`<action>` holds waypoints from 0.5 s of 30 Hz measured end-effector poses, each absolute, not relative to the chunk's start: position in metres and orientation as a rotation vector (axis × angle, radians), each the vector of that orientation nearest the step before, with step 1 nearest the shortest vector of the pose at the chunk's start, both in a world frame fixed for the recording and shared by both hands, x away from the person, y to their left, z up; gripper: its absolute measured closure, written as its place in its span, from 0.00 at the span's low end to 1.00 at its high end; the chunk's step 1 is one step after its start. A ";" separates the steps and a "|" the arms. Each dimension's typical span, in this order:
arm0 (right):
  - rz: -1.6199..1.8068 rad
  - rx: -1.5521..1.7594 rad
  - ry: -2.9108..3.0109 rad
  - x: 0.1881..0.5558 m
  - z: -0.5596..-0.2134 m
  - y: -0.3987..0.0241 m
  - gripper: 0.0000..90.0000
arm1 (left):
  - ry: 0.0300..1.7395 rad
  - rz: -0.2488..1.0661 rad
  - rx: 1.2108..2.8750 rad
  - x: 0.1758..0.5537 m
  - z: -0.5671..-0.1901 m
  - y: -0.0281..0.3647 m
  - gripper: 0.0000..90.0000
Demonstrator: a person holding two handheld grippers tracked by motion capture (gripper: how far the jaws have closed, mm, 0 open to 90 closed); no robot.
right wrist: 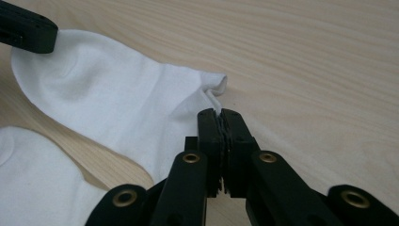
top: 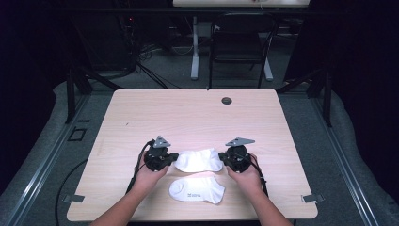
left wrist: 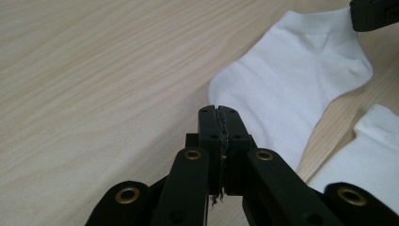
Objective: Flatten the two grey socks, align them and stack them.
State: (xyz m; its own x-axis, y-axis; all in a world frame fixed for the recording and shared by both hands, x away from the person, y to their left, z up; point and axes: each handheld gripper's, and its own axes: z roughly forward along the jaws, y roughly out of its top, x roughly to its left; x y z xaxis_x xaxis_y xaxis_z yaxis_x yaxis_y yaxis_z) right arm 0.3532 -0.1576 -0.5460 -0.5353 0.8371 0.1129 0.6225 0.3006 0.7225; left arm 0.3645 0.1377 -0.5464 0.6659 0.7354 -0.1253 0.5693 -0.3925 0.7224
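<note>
Clearly, high view: far sock lies flat on the desk, near sock just below it; left tongs and right tongs at its two ends; left gripper view: jaws together, whether on the sock's edge I cannot tell; right gripper view: jaws clamped on the sock's curled corner; lift both ends evenly, keeping it taut.

- Left gripper: black body, a grey three-cornered plate on top, a black cable trailing back along the forearm.
- Right gripper: the same black build, grey plate on top, a black cable at the wrist.
- Jaws: flat black links joined by brass-coloured rivets, small dark screws in the tip blocks, worn, ragged pad edges.
- Forearms: bare, no sleeves in the high view.
</note>
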 end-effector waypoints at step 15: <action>1.156 1.291 2.287 0.325 -0.516 -0.162 0.98 | 0.934 0.261 2.105 0.333 -0.519 0.149 1.00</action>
State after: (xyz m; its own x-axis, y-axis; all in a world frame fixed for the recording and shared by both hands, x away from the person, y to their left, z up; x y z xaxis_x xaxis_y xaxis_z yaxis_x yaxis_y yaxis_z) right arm 0.3248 -0.1619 -0.5165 -0.5656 0.8123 0.1420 0.5958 0.2836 0.7514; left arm 0.3326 0.1493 -0.5187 0.7062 0.6971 -0.1238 0.5318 -0.4068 0.7427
